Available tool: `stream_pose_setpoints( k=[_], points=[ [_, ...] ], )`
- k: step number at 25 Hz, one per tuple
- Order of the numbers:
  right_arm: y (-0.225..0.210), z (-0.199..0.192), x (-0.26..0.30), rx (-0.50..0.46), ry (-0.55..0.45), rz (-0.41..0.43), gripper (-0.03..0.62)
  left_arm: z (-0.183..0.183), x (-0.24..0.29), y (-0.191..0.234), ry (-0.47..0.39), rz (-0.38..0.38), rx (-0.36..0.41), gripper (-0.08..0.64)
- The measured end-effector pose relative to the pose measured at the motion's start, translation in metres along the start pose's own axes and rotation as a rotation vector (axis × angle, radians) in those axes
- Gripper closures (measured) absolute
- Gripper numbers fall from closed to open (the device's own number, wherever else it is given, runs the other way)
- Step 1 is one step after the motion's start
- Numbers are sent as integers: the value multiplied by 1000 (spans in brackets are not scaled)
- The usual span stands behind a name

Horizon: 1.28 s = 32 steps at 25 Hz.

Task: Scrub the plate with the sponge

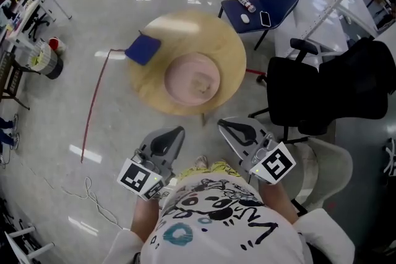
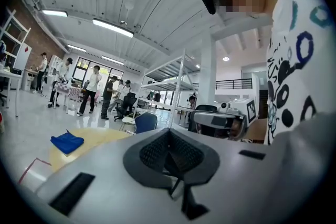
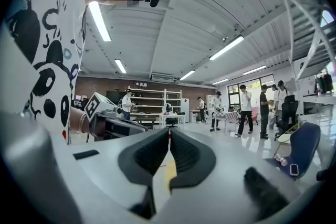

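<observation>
Round pink plate (image 1: 192, 78) lies centred on the round wooden worktop (image 1: 230, 49); flat blue sponge (image 1: 143, 49) sits at its left edge. Left hand-held gripper (image 1: 174, 132) and right hand-held gripper (image 1: 223, 125), jaws together and empty, are short of its near edge.

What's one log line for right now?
left gripper: shut, empty; right gripper: shut, empty; blue sponge: on round wooden table, beside round pink plate

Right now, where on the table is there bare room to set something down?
Bare wood: the far strip between blue sponge and plate, and the near-left arc of the table. Crowded on the right, by the black chair.
</observation>
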State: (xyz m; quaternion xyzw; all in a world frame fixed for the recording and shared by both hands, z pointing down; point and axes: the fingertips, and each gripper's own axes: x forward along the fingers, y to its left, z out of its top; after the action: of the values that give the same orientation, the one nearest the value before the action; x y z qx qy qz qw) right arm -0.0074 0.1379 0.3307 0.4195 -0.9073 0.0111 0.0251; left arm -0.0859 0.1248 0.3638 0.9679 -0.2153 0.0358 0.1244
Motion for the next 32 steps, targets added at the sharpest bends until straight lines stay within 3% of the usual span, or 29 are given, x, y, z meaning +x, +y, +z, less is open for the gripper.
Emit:
stream_pose_setpoints(
  k=[8, 18, 26, 32],
  points=[
    [-25, -15, 7, 3, 33, -5, 565, -4, 20, 13, 10, 10, -21, 545],
    [-89, -17, 40, 2, 52, 60, 564, 13, 64, 58, 6, 76, -19, 545],
    [-139, -15, 63, -14, 72, 115, 565, 26, 101, 98, 17, 147, -10, 545],
    [-167, -32, 74, -6, 110, 179, 565, 6, 122, 127, 68, 230, -51, 545]
  ],
)
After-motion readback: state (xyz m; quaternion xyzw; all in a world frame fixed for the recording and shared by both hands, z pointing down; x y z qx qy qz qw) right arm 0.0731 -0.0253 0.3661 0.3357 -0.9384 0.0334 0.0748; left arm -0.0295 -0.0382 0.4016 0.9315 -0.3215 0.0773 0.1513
